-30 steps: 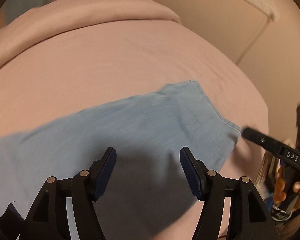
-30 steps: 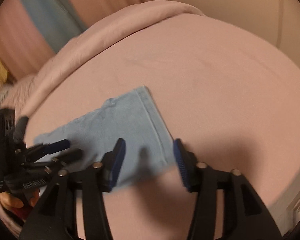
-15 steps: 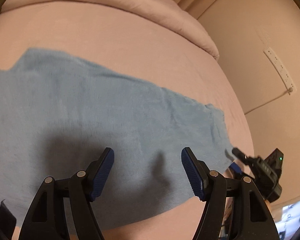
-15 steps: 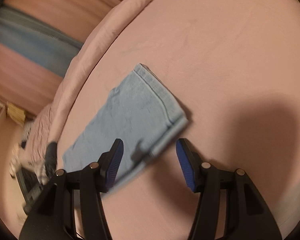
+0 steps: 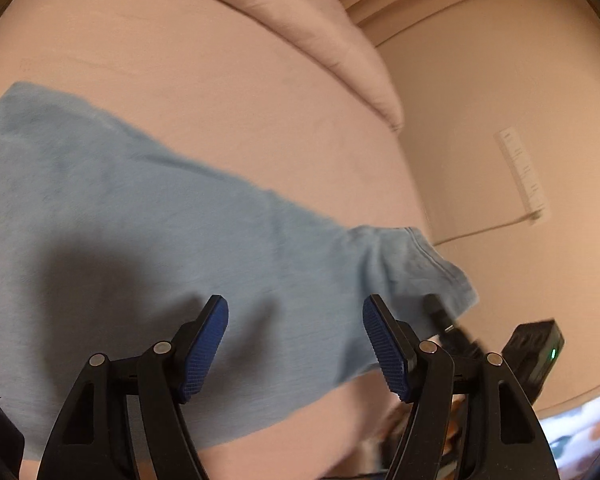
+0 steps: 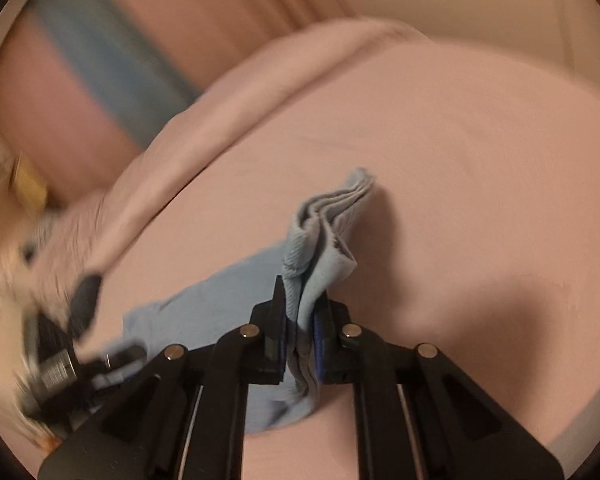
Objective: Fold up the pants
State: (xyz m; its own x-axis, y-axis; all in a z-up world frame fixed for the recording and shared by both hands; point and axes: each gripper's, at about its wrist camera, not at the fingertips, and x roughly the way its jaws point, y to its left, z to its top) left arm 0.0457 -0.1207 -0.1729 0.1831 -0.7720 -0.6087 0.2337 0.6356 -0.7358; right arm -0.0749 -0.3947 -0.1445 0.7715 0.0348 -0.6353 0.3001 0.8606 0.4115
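Note:
Light blue pants lie folded lengthwise on a pink bed. In the left wrist view my left gripper is open and empty just above the pants' near edge. The right gripper's tip shows at the hem end on the right. In the right wrist view my right gripper is shut on the bunched hem of the pants and lifts it off the bed. The left gripper is blurred at the left.
The pink bed sheet has a rolled pink duvet along its far side. A beige wall with a white power strip stands beyond the bed's right edge. Curtains hang behind the bed.
My right gripper has closed on the hem end of the pants and raised it. My left gripper has stayed open above the pants' near edge.

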